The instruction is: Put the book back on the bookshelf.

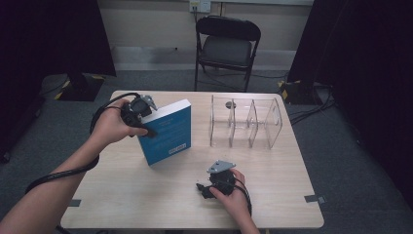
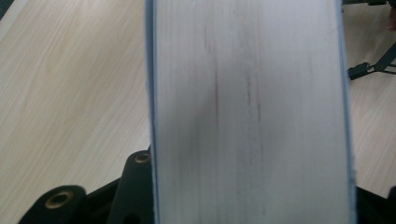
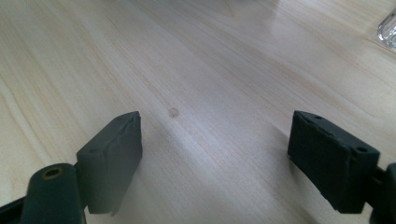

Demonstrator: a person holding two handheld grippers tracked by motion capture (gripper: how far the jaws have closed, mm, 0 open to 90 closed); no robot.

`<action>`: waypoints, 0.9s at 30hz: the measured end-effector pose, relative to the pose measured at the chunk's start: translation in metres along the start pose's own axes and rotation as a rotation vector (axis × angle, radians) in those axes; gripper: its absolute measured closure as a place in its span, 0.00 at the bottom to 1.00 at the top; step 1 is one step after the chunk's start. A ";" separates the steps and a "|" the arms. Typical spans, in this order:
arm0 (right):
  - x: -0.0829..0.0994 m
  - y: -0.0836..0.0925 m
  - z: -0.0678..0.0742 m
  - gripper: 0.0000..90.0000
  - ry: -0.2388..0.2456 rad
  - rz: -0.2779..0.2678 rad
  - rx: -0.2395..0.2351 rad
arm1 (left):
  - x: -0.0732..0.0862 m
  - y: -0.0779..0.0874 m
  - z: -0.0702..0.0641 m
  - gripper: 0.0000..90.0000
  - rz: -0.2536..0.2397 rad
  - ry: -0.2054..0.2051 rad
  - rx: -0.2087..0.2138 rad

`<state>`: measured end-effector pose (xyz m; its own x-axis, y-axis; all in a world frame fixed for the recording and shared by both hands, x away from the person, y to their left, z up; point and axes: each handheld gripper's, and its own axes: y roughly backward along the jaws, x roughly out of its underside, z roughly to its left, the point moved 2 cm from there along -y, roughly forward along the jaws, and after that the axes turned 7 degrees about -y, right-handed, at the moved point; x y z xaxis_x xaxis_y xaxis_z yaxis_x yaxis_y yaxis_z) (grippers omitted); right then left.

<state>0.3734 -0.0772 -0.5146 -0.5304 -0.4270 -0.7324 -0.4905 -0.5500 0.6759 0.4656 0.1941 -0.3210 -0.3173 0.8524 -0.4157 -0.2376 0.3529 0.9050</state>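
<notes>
The left tool (image 1: 142, 119) clamps a blue book (image 1: 168, 134), which stands tilted on its lower edge at the left-centre of the desk (image 1: 122, 190), its page block (white, faintly streaked) (image 2: 250, 112) sitting between the jaws in the left gripper view. The right tool (image 1: 207, 187) rests at the near edge with jaws spread wide over bare wood. A clear divided organiser (image 1: 246, 122) stands on the far right, apart from the book.

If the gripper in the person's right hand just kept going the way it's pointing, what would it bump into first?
Probably the bare wooden table: the open right gripper angles down at it, nothing between. The blue book stands farther off, though depth is unclear.
</notes>
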 end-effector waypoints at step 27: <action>0.000 0.000 0.000 0.19 0.001 0.000 -0.003 | -0.005 0.032 -0.050 0.68 -0.030 -0.075 0.058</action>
<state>0.3735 -0.0771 -0.5147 -0.5301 -0.4278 -0.7321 -0.4885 -0.5516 0.6761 0.4139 0.1815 -0.2945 -0.2406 0.8670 -0.4363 -0.1919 0.3981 0.8970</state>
